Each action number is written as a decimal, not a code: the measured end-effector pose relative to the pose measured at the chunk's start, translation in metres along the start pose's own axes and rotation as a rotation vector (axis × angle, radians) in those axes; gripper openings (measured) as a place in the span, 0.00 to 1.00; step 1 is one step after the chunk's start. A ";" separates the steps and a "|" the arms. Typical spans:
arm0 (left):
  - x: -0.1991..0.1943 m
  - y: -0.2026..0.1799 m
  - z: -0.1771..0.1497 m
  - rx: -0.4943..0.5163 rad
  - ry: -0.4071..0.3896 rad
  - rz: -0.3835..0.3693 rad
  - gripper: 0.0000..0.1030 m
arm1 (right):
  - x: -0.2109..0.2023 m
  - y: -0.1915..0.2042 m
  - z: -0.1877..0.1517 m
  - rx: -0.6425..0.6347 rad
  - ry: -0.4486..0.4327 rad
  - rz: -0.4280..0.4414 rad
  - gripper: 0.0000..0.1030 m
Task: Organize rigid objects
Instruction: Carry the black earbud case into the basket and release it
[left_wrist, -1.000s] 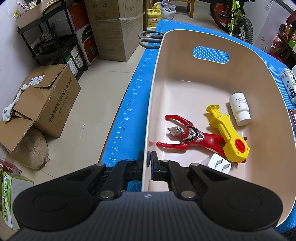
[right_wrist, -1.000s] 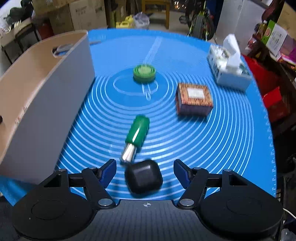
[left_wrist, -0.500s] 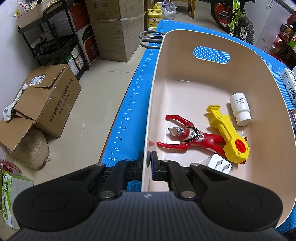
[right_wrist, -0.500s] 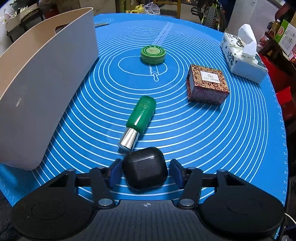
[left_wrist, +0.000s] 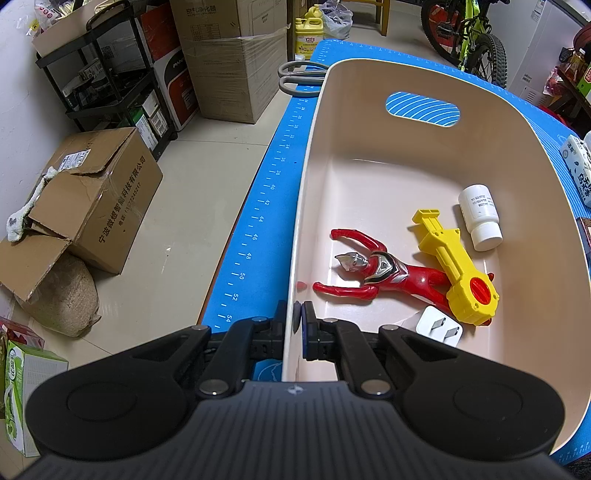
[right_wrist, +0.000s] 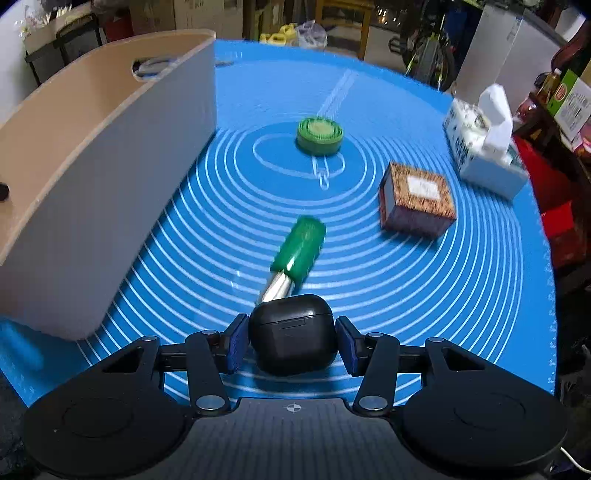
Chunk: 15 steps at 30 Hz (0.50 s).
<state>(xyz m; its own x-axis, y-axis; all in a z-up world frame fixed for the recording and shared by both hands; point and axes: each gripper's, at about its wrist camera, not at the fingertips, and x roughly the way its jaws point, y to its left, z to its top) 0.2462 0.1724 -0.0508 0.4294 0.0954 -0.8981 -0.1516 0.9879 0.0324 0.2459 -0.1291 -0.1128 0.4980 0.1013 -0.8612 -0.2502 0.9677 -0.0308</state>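
My left gripper (left_wrist: 294, 325) is shut on the near left rim of a beige plastic bin (left_wrist: 369, 155). Inside the bin lie a red toy figure (left_wrist: 380, 275), a yellow toy launcher (left_wrist: 454, 269), a white pill bottle (left_wrist: 480, 216) and a white plug (left_wrist: 439, 326). My right gripper (right_wrist: 291, 341) is shut on a black earbud case (right_wrist: 291, 332), held just above the blue mat (right_wrist: 424, 280). A green-and-silver cylinder (right_wrist: 297, 251) lies just beyond the case. The bin (right_wrist: 88, 206) stands to the left.
On the mat are a round green lid (right_wrist: 318, 134), a brown patterned box (right_wrist: 417, 199) and a tissue pack (right_wrist: 484, 147) at the right. Scissors (left_wrist: 299, 74) lie beyond the bin. Cardboard boxes (left_wrist: 85, 199) and a shelf stand on the floor left.
My right gripper has closed on the black earbud case and lifted it slightly off the mat. My left gripper has stayed clamped on the bin rim.
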 end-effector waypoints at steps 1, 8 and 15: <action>0.000 -0.001 -0.001 0.001 0.000 0.001 0.08 | -0.004 0.000 0.002 0.007 -0.017 0.002 0.54; 0.000 -0.001 -0.001 0.003 0.000 0.004 0.09 | -0.031 0.008 0.021 0.043 -0.140 0.016 0.54; 0.001 -0.001 -0.001 0.003 0.000 0.004 0.09 | -0.055 0.022 0.041 0.068 -0.269 0.028 0.54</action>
<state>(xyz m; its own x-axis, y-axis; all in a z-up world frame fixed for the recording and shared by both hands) 0.2458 0.1709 -0.0519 0.4288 0.0998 -0.8979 -0.1509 0.9878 0.0377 0.2468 -0.1043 -0.0456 0.6967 0.1769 -0.6953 -0.2153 0.9760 0.0326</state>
